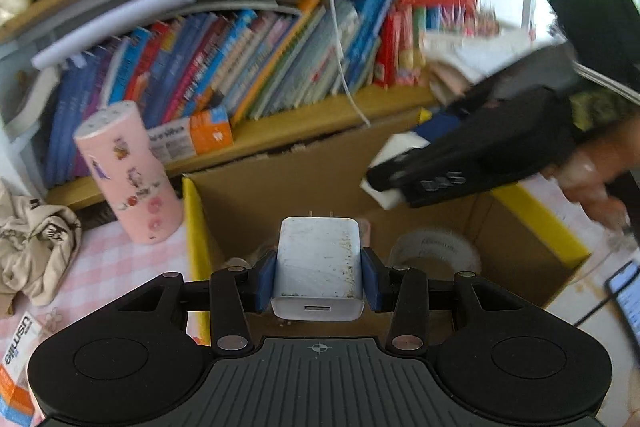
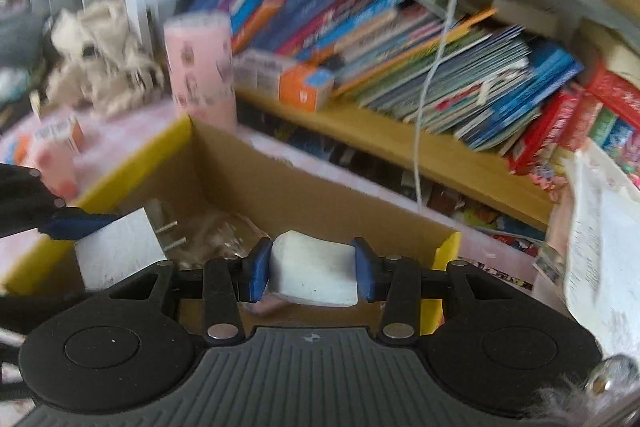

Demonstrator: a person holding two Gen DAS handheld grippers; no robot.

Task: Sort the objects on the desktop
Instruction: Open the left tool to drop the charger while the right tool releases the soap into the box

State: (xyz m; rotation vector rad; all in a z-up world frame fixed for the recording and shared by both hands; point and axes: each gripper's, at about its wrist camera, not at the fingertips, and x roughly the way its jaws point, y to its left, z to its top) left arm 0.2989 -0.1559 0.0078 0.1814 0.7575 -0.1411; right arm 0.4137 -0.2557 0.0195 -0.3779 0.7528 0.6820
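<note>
My left gripper [image 1: 318,269] is shut on a white USB wall charger [image 1: 318,263], prongs pointing away, held over the open cardboard box [image 1: 280,187] with yellow-taped rims. My right gripper [image 2: 312,273] is shut on a white eraser-like block [image 2: 314,277], also above the box [image 2: 320,195]. In the left wrist view the right gripper [image 1: 390,183] comes in from the right with that white block [image 1: 386,161]. The right wrist view shows the charger [image 2: 120,253] at the left, clamped by the left gripper's blue pad. A roll of clear tape [image 1: 438,253] lies inside the box.
A pink cylinder with stickers [image 1: 128,175] stands left of the box on the pink checked cloth [image 1: 120,267]. Behind runs a wooden shelf [image 1: 320,119] of leaning books, and a white cable [image 1: 336,39] hangs down. Crumpled beige fabric [image 1: 36,247] lies at left; a phone [image 1: 628,295] at right.
</note>
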